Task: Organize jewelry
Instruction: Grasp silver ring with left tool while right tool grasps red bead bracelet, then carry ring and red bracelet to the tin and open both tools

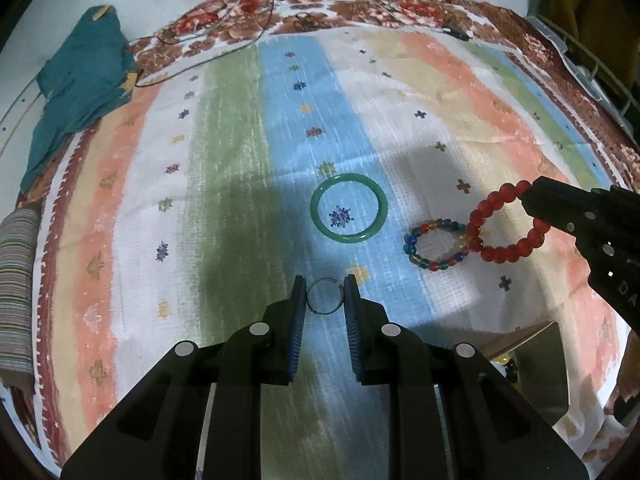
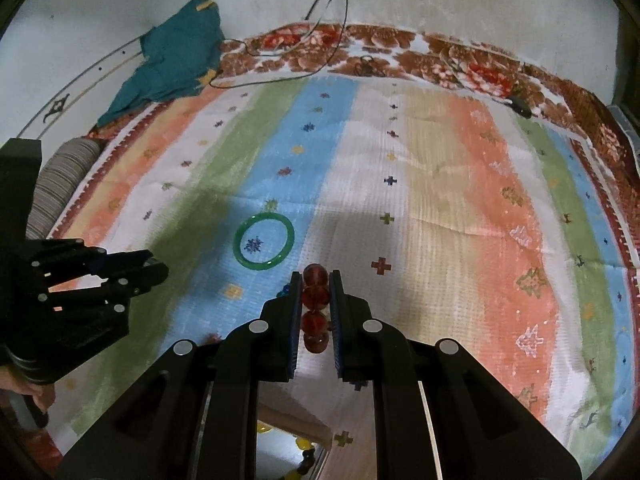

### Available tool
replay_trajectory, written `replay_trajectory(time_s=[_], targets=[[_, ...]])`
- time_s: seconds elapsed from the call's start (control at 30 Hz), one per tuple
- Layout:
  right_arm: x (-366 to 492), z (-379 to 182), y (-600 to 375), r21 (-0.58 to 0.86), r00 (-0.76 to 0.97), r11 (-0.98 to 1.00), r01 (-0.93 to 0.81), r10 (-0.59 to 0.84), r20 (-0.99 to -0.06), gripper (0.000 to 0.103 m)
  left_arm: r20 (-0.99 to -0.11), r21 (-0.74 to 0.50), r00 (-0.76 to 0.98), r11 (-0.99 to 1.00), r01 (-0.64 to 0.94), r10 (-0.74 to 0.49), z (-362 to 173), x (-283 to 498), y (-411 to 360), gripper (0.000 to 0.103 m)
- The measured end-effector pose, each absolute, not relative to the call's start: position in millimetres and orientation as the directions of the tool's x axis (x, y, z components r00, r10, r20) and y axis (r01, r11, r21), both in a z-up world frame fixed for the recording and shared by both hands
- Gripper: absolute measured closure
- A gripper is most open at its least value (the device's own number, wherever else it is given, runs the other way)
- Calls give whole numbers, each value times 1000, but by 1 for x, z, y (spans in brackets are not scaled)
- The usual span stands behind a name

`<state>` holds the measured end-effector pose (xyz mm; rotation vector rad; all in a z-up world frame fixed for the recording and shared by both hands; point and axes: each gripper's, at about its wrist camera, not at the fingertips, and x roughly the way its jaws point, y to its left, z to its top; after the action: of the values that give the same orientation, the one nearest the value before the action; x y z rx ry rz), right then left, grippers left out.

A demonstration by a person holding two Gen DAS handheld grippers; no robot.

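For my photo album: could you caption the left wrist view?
Left gripper pinches a thin metal ring above the striped cloth; right gripper lifts a red bead bracelet.

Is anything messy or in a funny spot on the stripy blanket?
A teal cloth lies crumpled at the far left corner of the blanket, and loose wires trail over the far edge. The green bangle and multicoloured bead bracelet just lie flat.

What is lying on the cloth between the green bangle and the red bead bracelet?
The mixed-colour bead bracelet, in the left wrist view, between the green bangle and the red bead bracelet.
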<state>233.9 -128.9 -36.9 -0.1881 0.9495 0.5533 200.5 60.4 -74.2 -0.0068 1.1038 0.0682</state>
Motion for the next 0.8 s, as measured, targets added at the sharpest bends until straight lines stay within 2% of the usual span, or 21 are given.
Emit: replay_trajectory(time_s=[0.8], targets=[[209,-10,-164,96,511,868,-487,373,-775,89,-858,-8,513,1000,-1,-7,-44,173,27,84]])
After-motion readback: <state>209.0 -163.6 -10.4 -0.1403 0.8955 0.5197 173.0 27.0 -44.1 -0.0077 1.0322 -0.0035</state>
